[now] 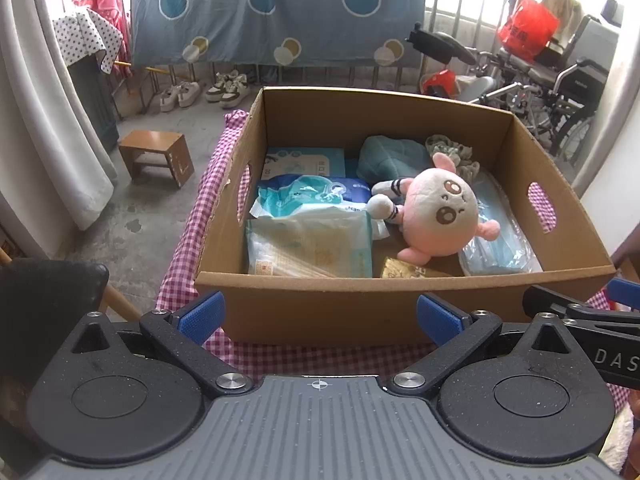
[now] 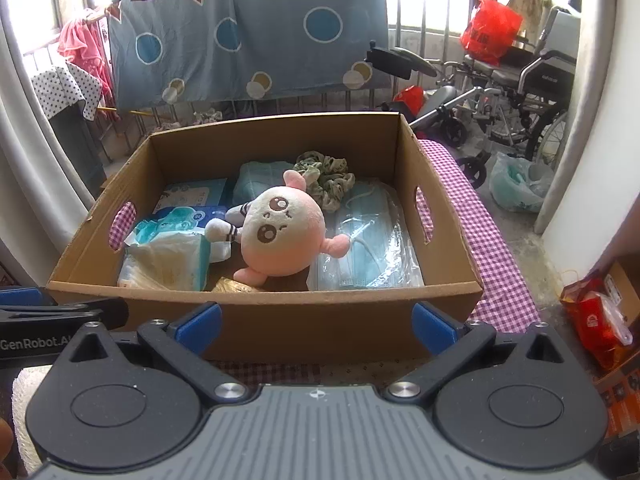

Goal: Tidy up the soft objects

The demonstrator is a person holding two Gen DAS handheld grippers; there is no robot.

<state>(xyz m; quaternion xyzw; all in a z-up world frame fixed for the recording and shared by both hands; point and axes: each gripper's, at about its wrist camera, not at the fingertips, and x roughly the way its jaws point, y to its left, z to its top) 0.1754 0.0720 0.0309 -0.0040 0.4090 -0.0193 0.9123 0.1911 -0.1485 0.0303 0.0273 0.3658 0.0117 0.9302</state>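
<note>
round pink plush toy (image 2: 280,236) lies in the brown cardboard box (image 2: 264,300), straight ahead of the right gripper (image 2: 316,326); both grippers' fingers spread wide, empty.

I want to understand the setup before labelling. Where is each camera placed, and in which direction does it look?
Left wrist: sits on the left gripper, facing forward into the cardboard box; its blue fingers show, spread wide.
Right wrist: sits on the right gripper, facing the same box from slightly further right; its own fingers show, also spread.
Shared: box, pink plush toy, masks pack.
</note>
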